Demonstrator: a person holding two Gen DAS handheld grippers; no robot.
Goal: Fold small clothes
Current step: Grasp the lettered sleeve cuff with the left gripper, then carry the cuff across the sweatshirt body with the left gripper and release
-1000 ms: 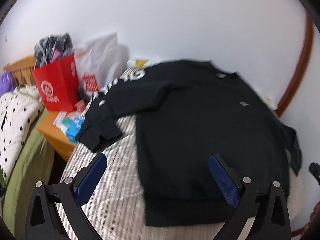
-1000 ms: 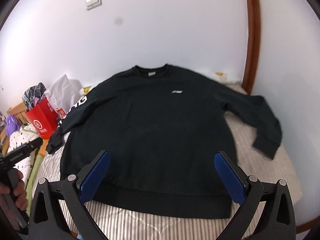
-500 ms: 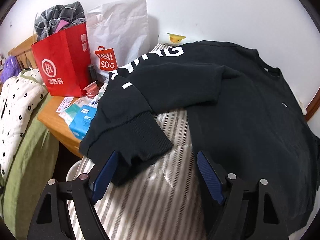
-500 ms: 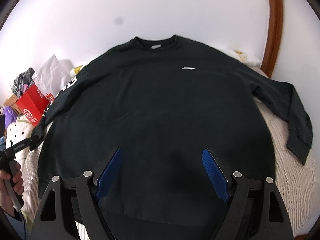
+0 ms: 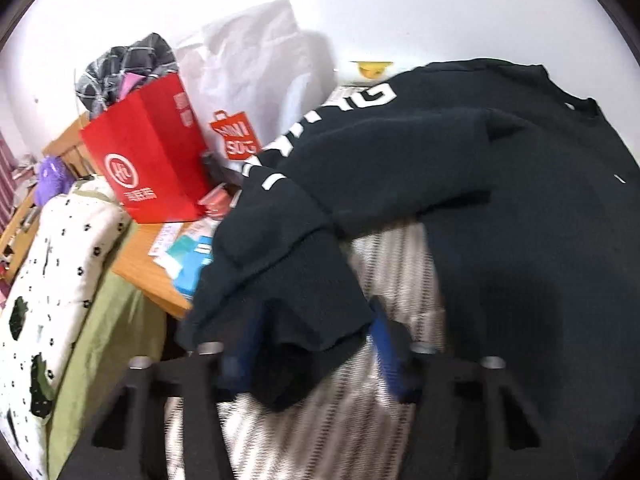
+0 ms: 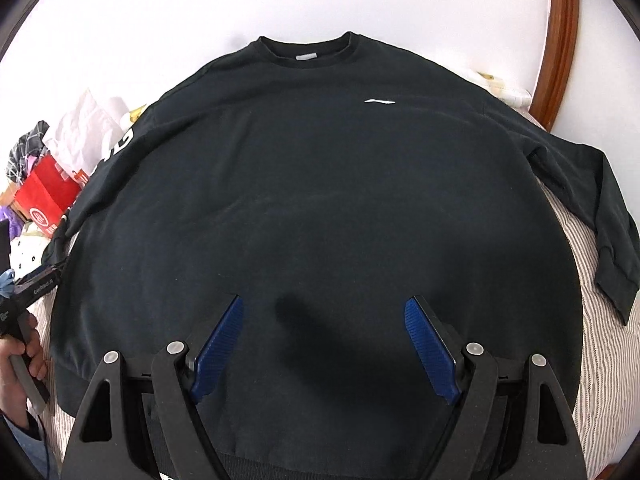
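A black sweatshirt (image 6: 312, 200) lies face up on a striped bed (image 6: 596, 360), collar toward the wall. In the left wrist view its left sleeve with white letters (image 5: 360, 152) runs down to the cuff (image 5: 296, 312). My left gripper (image 5: 316, 344) has its blue fingers (image 5: 386, 344) on either side of that cuff, still apart, with the cuff between them. My right gripper (image 6: 324, 348) is open and empty, low over the sweatshirt's lower middle. The other sleeve (image 6: 600, 216) lies out to the right.
A red paper bag (image 5: 152, 160) and a white bag (image 5: 256, 80) stand on a wooden bedside table (image 5: 140, 264) left of the bed. A spotted white cloth (image 5: 52, 280) lies further left. A wooden door frame (image 6: 560, 40) rises at the right.
My left gripper has moved down onto the left sleeve's cuff and its fingers have narrowed around it. My right gripper has moved lower and forward over the sweatshirt's body.
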